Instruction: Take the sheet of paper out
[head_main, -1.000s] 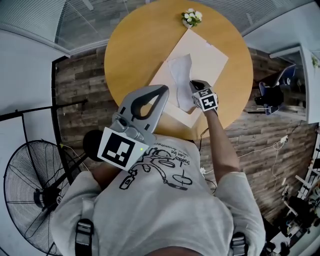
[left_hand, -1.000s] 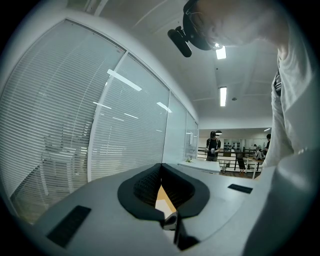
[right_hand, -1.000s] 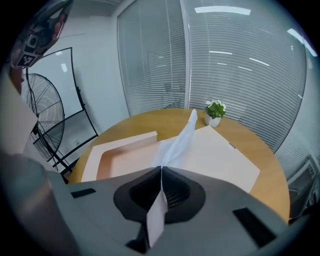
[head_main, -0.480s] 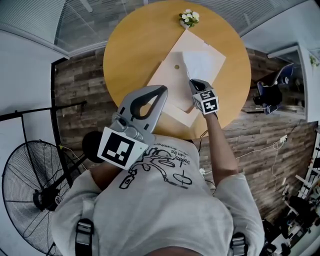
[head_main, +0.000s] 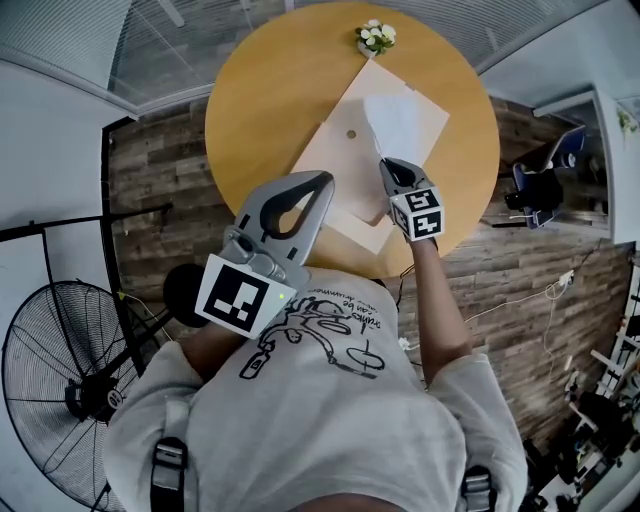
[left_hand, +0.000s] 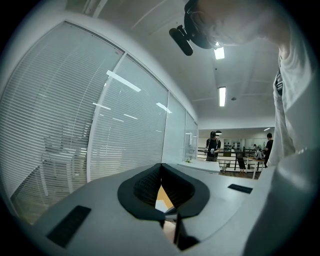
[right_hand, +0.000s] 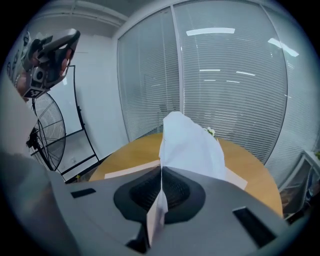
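Overhead, the right gripper (head_main: 386, 163) has its jaws pressed together on the near edge of the sheet of paper (head_main: 394, 120). The white sheet lies over the right half of a beige document envelope (head_main: 330, 160) on the round wooden table (head_main: 260, 90). From this angle it is hard to tell whether the sheet's far edge touches the envelope. In the right gripper view the paper rises steeply out of the clamped jaws, and its top stands free against the window blinds (right_hand: 225, 65). It hides most of a small bunch of white flowers (head_main: 375, 35) at the table's far rim. A strip of the same sheet hangs down on the near side of the pads.

The left gripper (head_main: 325, 181) is held near the person's chest, well apart from the envelope. Its tips meet and nothing is gripped. Through the gap behind the tips its own view shows only a sliver of tabletop and something pale that is too small to name. It blocks the table's near-left edge in the head view. A floor fan (head_main: 60, 390) is cut off at the lower left.
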